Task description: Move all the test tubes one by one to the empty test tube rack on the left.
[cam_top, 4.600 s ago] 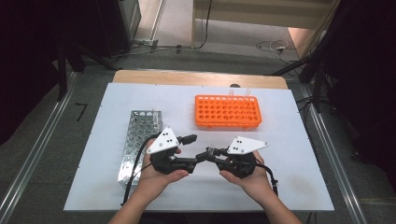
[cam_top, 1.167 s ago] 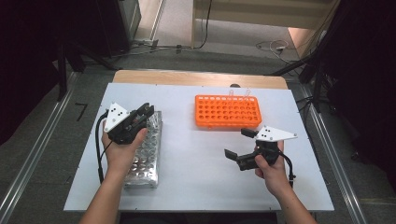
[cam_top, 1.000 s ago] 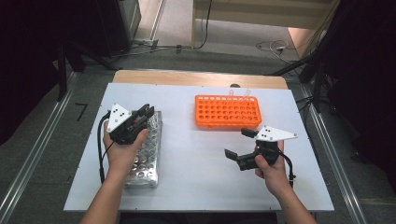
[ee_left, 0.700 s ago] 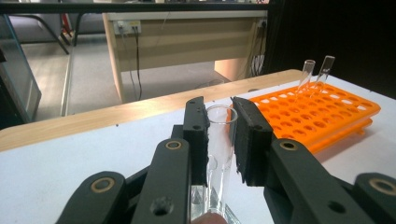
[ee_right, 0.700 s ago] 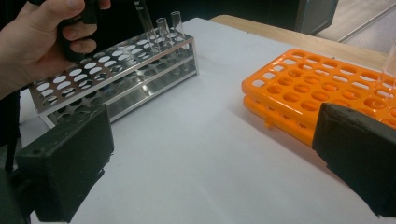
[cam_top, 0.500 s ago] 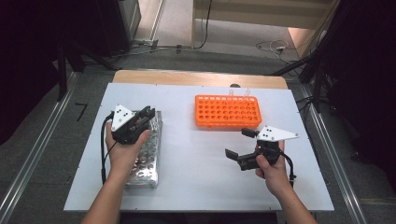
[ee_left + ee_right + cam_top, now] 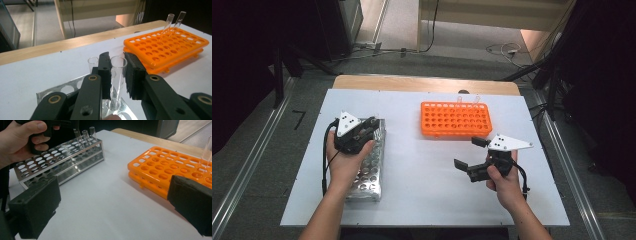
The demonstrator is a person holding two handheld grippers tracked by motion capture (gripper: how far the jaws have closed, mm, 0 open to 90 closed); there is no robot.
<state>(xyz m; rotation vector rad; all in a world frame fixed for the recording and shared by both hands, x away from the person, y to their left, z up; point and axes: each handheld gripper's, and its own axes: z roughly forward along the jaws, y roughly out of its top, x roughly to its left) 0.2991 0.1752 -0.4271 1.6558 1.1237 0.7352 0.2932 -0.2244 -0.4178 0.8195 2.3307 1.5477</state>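
My left gripper is over the far end of the steel tube rack, shut on a clear glass test tube that stands upright in a rack hole. A second empty tube stands just behind it. The orange tube rack lies at the table's far middle with two glass tubes at its back edge. My right gripper hovers near the front right, its jaws open wide with nothing between them.
White table top lies between the two racks. A wooden strip runs along the far edge. In the right gripper view, the left hand and steel rack are at the upper left and the orange rack at the right.
Several seconds ago both grippers were together at the front middle; the left has since gone to the steel rack and the right out to the right. Over the last second both barely moved.
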